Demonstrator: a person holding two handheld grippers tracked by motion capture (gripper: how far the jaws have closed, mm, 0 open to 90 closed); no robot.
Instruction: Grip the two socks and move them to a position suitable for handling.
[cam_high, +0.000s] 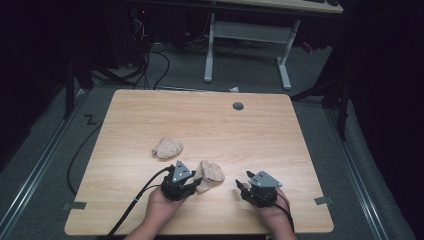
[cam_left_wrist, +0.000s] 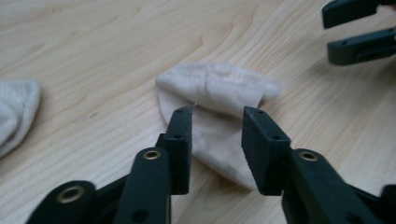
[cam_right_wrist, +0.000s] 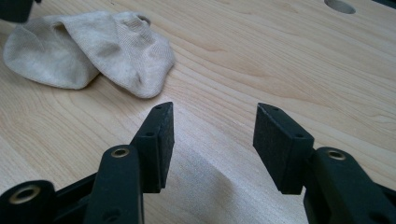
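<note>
Carefully, I'd lower my wide-open left gripper (cam_left_wrist: 217, 135) onto the near sock (cam_left_wrist: 219, 112) edge on the counter (cam_high: 210, 120), then pinch, right gripper (cam_right_wrist: 212, 140) spread and empty.

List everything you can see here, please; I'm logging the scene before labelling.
socks: 2, beige, crumpled; near sock at the front middle of the table by the left gripper, far sock farther back and to the left
table: 1, light wood, centre of the room
cable hole: 1, grey, near the table's back edge
white desk frame: 1, on the floor behind the table
left gripper: 1, black, jaws open over the near sock
right gripper: 1, black, jaws open over bare wood
hands: 2, at the front edge
</note>
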